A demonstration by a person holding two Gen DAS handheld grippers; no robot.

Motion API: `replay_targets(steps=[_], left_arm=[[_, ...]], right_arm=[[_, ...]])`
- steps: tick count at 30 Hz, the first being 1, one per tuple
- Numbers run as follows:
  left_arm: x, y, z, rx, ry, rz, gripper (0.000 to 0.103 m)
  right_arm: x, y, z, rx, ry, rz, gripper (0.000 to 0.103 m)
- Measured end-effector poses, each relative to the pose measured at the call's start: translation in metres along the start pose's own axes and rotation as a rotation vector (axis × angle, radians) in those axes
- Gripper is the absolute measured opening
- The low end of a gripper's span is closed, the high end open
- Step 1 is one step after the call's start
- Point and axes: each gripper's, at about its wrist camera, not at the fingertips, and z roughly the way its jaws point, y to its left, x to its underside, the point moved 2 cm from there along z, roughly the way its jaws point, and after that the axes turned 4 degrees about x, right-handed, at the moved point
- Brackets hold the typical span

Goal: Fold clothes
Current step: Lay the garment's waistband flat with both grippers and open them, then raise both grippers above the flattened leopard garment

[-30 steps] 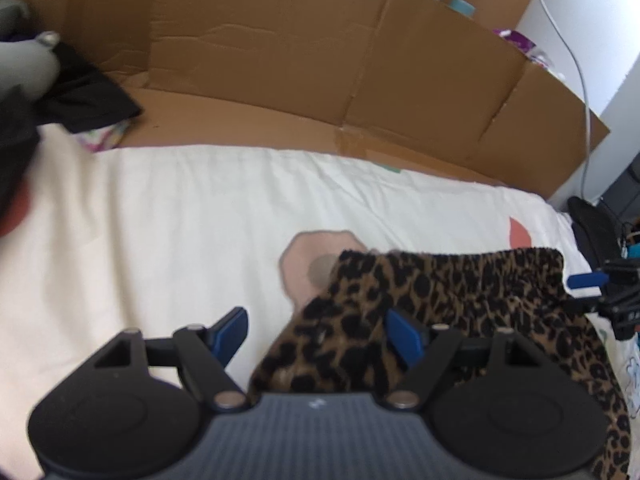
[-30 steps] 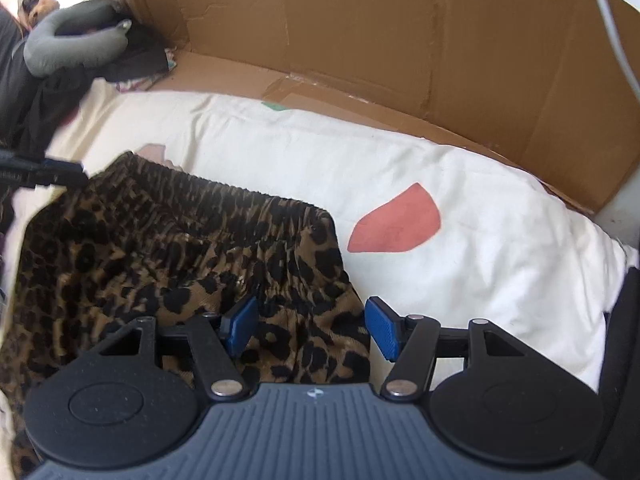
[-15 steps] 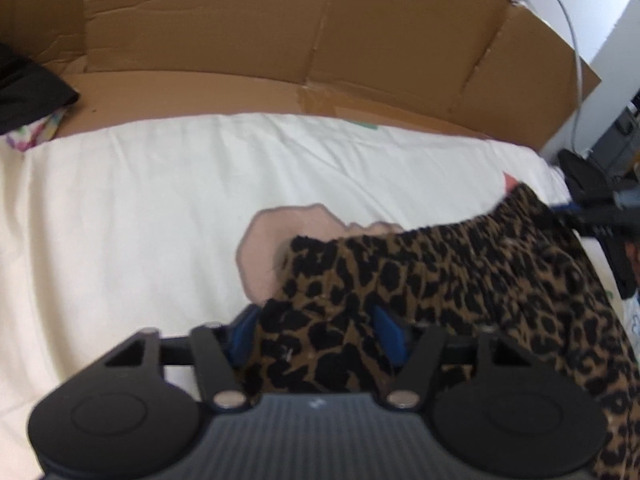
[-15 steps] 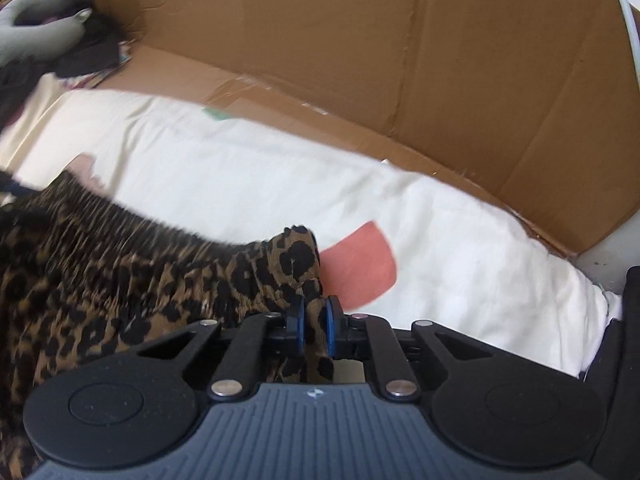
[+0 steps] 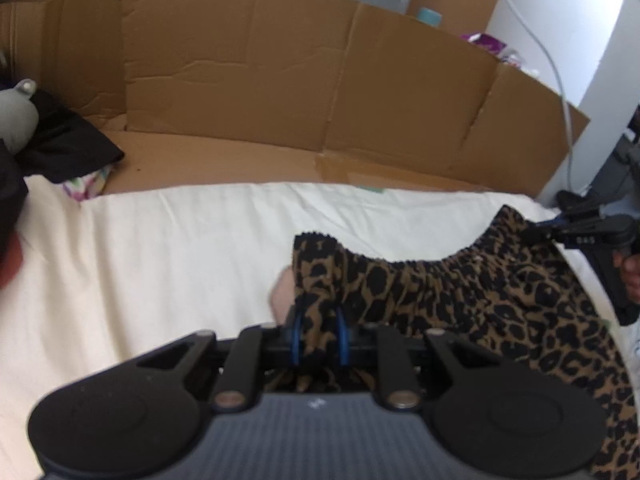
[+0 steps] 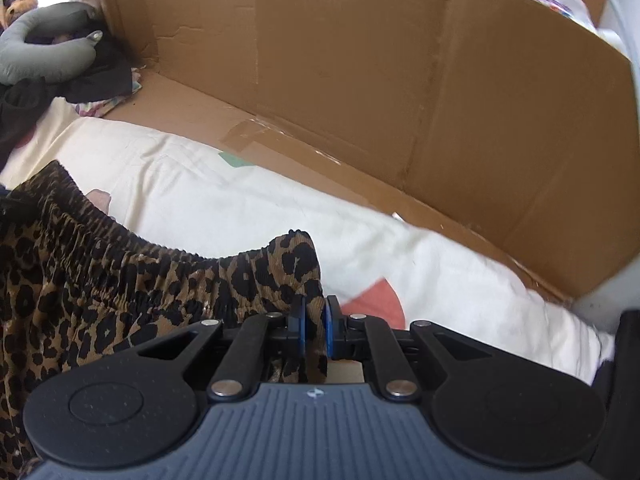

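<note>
Nearest, the left gripper (image 5: 319,336) had its jaws closing on 1 corner of the elastic waistband of the leopard-print garment (image 5: 500,300), cloth bunched between the blue pads (image 5: 295,334). The right gripper (image 6: 314,330) was pressed together on the other waistband corner, its pads pinching a fold of the same cloth. The garment lay on the cream bedsheet (image 5: 180,248), with its waistband toward the sheet's far edge and sagging between the 2 grips. It looked light, soft and limp, likely to droop and crease wherever it was unsupported; the thick gathered waistband seemed the surest place to hold, since it gave the pads bulk and would not slide easily. Beyond the sheet's far edge stood a flattened cardboard box (image 6: 400,80), with a grey neck pillow (image 6: 44,56) on dark clothes at the far left corner.
</note>
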Motion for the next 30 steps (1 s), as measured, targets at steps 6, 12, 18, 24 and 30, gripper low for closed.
replay_targets(steps=[6, 12, 18, 24, 30], left_arm=[[-0.017, 0.009, 0.033, -0.055, 0.063, -0.012, 0.028], [-0.006, 0.010, 0.039, -0.112, 0.069, -0.081, 0.080], [0.004, 0.002, 0.006, -0.096, 0.044, -0.098, 0.082], [0.010, -0.022, -0.047, -0.076, -0.027, -0.148, 0.082], [0.025, -0.052, -0.108, -0.060, -0.040, -0.145, 0.082]], right_arm=[[-0.023, 0.007, 0.024, 0.048, 0.027, -0.025, 0.010], [-0.013, -0.001, 0.025, 0.024, 0.023, 0.018, 0.046], [0.002, -0.022, -0.015, -0.023, -0.028, 0.083, 0.054], [0.014, -0.026, -0.090, -0.073, -0.103, 0.110, 0.054], [0.045, -0.012, -0.172, -0.078, -0.135, 0.049, 0.054]])
